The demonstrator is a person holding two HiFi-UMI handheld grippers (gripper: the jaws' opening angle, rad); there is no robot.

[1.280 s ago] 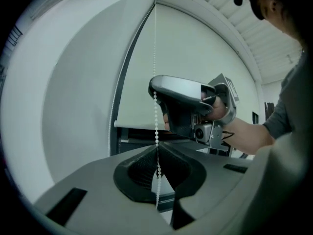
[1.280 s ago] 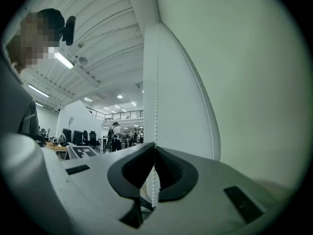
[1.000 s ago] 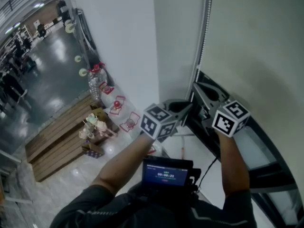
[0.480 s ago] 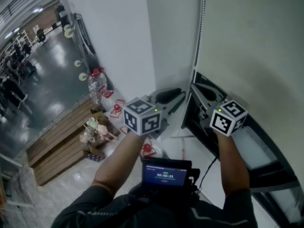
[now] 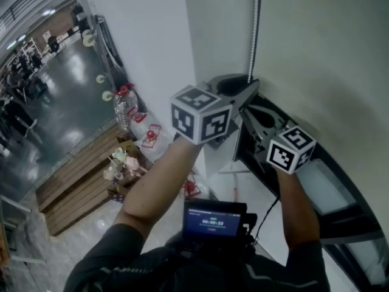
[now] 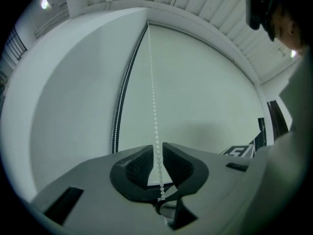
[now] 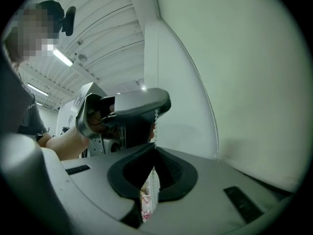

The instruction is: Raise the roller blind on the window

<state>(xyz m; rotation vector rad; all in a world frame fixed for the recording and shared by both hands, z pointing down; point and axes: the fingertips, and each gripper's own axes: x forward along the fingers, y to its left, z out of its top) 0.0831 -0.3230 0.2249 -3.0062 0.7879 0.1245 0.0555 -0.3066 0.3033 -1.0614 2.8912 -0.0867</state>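
The right tool (image 7: 154, 148) was clenched on the bead chain (image 6: 152, 97), low down beside the dark window frame (image 5: 343, 219). The left tool (image 6: 156, 148) sat higher on the same strand, its jaws a little apart with the beads running loose between them, not pinched. To my eye this was the re-grip in a hand-over-hand haul. The upper tool needed to close on the chain and draw it down, with the lower one then letting go. The roller blind (image 5: 328, 53) hung just right of the chain, a pale, plain, flat sheet covering nearly all the window. Only a strip of glass (image 5: 322, 184) showed beneath it, so most of the raising looked undone.
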